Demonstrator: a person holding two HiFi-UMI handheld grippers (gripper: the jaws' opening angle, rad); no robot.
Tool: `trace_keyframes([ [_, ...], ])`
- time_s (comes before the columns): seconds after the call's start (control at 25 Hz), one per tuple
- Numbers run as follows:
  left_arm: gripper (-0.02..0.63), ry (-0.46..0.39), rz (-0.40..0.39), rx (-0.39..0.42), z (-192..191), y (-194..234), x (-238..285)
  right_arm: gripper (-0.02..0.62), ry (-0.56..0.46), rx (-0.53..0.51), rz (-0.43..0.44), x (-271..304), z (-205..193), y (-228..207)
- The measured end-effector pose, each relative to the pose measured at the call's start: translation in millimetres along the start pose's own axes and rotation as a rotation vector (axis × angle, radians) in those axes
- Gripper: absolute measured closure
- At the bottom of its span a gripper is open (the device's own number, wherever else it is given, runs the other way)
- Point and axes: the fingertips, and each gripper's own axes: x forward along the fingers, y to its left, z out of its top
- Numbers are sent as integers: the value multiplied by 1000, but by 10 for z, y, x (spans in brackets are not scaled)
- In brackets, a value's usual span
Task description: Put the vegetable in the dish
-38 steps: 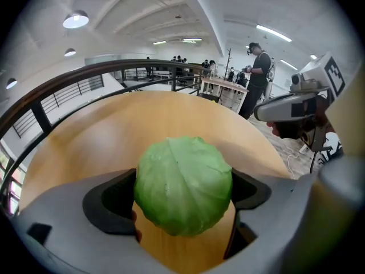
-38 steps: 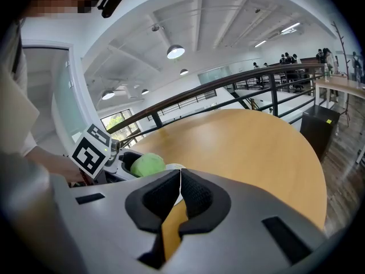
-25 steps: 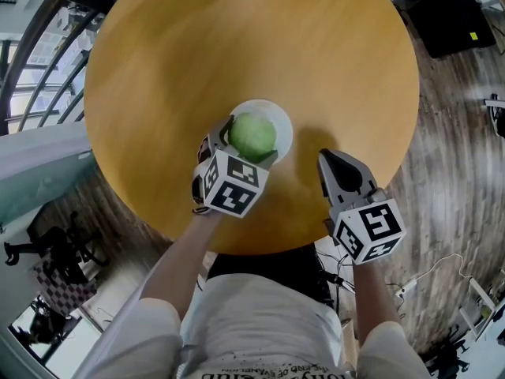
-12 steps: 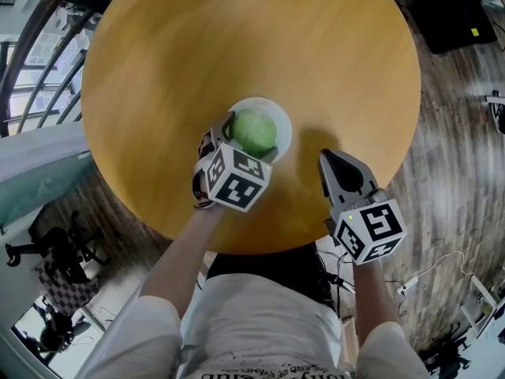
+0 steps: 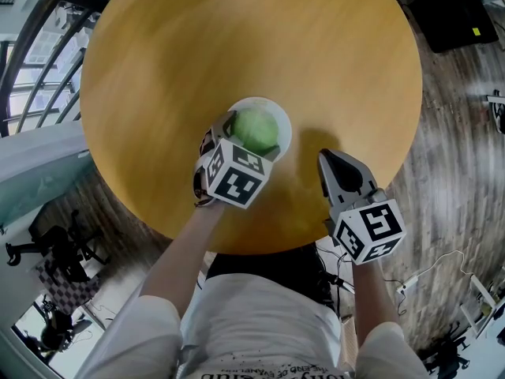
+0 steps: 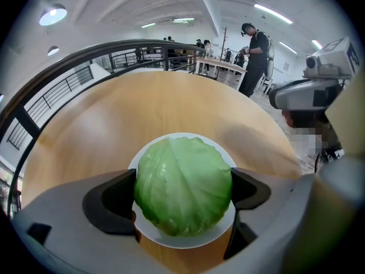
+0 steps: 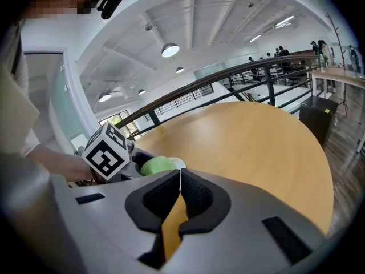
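In the white dish (image 5: 281,120): cabbage (image 5: 255,129), apparently seated.
Left gripper (image 6: 183,188): jaws clasping the cabbage on both sides.
Right gripper (image 7: 179,178): jaws pressed together, empty, idle nearby.
Table (image 5: 237,38): round, wooden.
Progress: placement seemingly done; release and withdrawal remain.

The cube on my left gripper (image 5: 246,142) hides the near side of the cabbage (image 5: 256,127) and of the dish (image 5: 282,121) in the head view; the table (image 5: 237,38) runs off the top edge; the cabbage covers the dish's floor.
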Motion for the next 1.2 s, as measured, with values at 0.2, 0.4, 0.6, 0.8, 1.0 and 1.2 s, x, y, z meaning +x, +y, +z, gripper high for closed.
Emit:
trace_keyframes([
  [0.2, 120, 2, -11, -18, -1, 0, -6, 569, 2, 0, 1, 8, 4, -4],
  [0.4, 120, 4, -10, -16, -9, -8, -2, 569, 2, 7, 3, 15, -11, -5],
  [0.6, 120, -12, -17, -19, -2, -4, 9, 569, 1, 12, 7, 16, -17, -2],
  [0.8, 120, -40, -32, -31, 43, -19, -32, 569, -4, 10, 0, -32, 17, -25],
  [1.0, 120, -72, -14, -23, 99, -21, -215, 569, -13, 2, 3, -106, 88, 4],
  [1.2, 120, -131, 21, -32, 145, -28, -522, 569, -21, -22, 13, -215, 186, 110],
])
